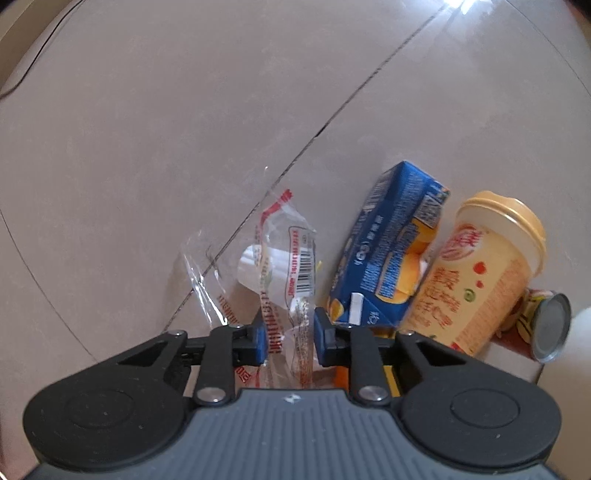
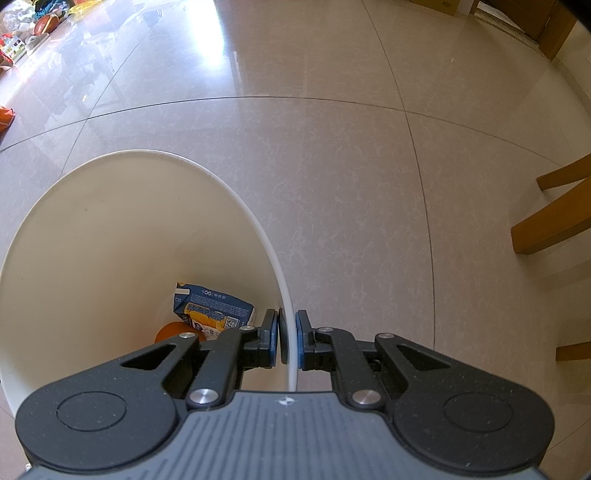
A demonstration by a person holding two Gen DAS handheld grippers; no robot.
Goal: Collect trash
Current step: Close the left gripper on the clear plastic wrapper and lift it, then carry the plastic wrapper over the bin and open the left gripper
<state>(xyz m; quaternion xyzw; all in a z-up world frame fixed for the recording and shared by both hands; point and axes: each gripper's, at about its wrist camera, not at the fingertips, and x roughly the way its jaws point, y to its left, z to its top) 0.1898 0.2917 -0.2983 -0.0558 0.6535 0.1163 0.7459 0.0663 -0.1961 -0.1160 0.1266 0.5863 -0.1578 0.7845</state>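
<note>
Your left-wrist view shows the tiled floor [image 1: 184,129], pale beige and glossy, crossed by a dark grout line [image 1: 332,118] running diagonally from upper right to lower centre. A thin dark cable [image 1: 35,62] lies near the upper left edge. In your right-wrist view the same tiles carry a bright window glare [image 2: 218,48] at top centre. Wooden chair legs [image 2: 550,225] stand at the right edge, well apart from everything else. A wooden door frame [image 2: 557,33] fills the upper right corner, with a cardboard box [image 2: 439,5] just beside it. A heap of colourful items [image 2: 33,26], too blurred to identify, lies along the upper left edge.
</note>
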